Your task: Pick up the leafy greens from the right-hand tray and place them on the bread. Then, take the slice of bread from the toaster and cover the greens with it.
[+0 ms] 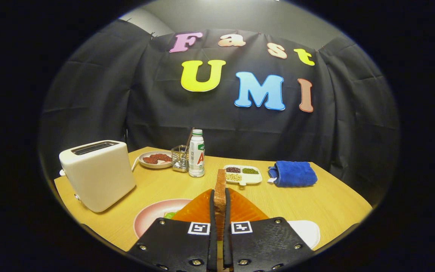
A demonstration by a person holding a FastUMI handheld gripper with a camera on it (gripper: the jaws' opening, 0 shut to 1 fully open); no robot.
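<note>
Gripper fingers pinch an upright bread slice, blocking the line straight ahead. Toaster stands close on the left; bottle, wire rack & divided dish crowd beyond the tips. Bare table to the right-front, up to the blue towel.

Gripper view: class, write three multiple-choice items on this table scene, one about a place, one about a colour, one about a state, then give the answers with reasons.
1. Where does the white bottle stand?
A. On the toaster
B. Beside the wire basket
C. On the blue towel

2. What colour is the folded towel?
A. Blue
B. Red
C. Yellow

3. What is the gripper doing?
A. Open above the table
B. Shut on nothing
C. Shut on the slice of bread

Answers: 1 B, the bottle stands right next to the basket. 2 A, the cloth is plainly blue. 3 C, the upright slice is pressed between both fingers.
</note>
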